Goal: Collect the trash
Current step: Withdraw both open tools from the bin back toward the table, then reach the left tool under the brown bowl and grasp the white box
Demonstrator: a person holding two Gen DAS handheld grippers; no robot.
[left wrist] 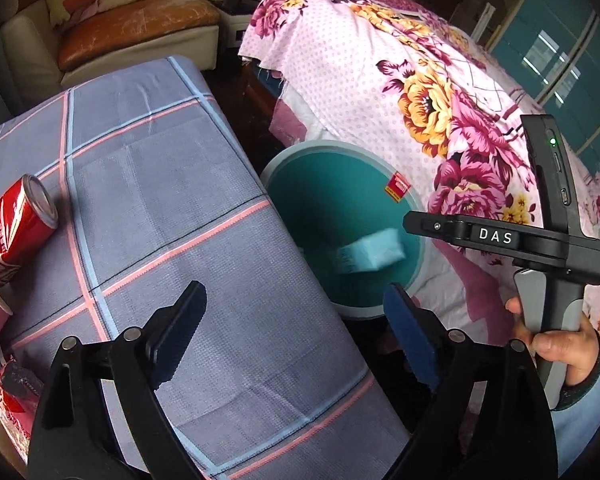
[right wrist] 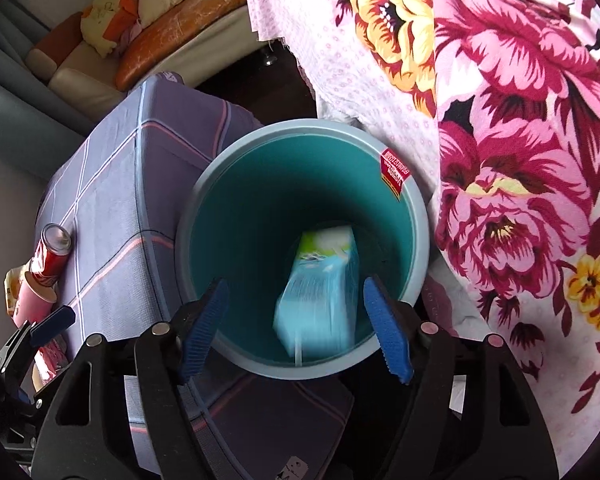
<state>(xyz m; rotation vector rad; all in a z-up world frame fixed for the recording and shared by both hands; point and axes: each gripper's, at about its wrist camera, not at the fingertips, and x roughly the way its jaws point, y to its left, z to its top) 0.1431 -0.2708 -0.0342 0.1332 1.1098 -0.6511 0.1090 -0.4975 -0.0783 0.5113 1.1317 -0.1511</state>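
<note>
Right tool [right wrist: 296, 322] open; blurred light-blue carton [right wrist: 320, 300] inside teal bin [right wrist: 228, 216].

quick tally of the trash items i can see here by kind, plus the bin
red soda can: 1
pink paper cup: 1
light blue carton in the bin: 1
red snack wrapper: 1
teal bin: 1
total: 5

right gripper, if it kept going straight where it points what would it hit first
Probably the blue carton, blurred inside the teal bin, between the open right gripper fingers. Depth is unclear; otherwise the bin's bottom.
</note>
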